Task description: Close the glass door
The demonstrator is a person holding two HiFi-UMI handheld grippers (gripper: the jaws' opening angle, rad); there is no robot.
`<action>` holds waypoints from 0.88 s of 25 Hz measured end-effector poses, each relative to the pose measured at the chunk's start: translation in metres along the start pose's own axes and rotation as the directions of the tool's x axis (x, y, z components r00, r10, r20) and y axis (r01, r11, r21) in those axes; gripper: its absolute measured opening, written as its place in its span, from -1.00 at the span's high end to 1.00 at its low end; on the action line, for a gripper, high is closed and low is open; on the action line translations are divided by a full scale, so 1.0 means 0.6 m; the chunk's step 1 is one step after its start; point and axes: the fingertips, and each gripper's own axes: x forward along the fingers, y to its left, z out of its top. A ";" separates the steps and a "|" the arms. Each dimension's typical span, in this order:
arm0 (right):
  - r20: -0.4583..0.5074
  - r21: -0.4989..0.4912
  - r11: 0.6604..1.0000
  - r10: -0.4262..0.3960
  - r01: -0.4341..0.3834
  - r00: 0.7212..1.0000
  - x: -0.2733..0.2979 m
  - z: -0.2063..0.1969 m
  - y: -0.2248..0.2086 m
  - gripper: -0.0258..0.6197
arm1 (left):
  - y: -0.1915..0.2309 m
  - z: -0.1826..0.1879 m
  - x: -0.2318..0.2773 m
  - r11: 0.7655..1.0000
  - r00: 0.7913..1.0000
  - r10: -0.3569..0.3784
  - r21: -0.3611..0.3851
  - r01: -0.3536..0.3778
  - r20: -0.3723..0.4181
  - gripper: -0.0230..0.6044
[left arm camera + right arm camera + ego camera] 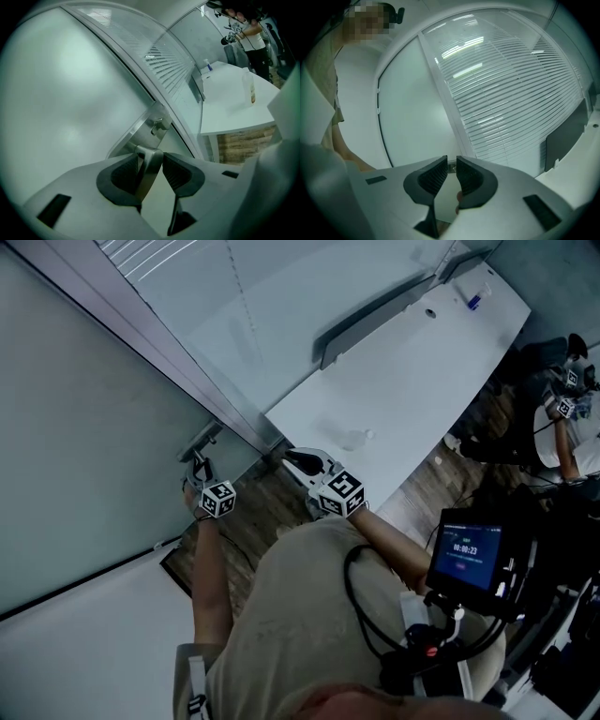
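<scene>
- While the left gripper (pixel 199 469) clamped the brushed-metal lever handle (pixel 148 179), the tall frosted glass door (pixel 84 446) stood at the person's left, its handle edge close to the grey metal frame (pixel 159 352).
- The pane looked heavy, stiff and breakable, so the lever seemed the safest hold, though it was smooth and probably slippery.
- The door's surface was pale, milky and unmarked.
- The right gripper (pixel 451 165) held nothing, its jaws a narrow gap apart.
</scene>
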 end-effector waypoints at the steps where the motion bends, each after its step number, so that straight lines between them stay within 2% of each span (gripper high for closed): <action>1: 0.001 0.001 1.000 0.000 0.000 1.000 0.000 0.000 0.000 0.72 | 0.000 0.000 0.001 1.000 1.000 -0.003 -0.001 0.003 0.000 0.39; 8: 0.001 0.002 1.000 -0.015 0.015 1.000 -0.003 0.005 -0.004 0.72 | 0.002 0.005 0.007 1.000 1.000 -0.024 -0.018 0.024 -0.002 0.38; 22: 0.006 0.006 1.000 -0.019 0.019 1.000 -0.004 0.005 -0.007 0.71 | 0.012 -0.006 0.011 1.000 1.000 0.001 -0.017 -0.001 0.004 0.38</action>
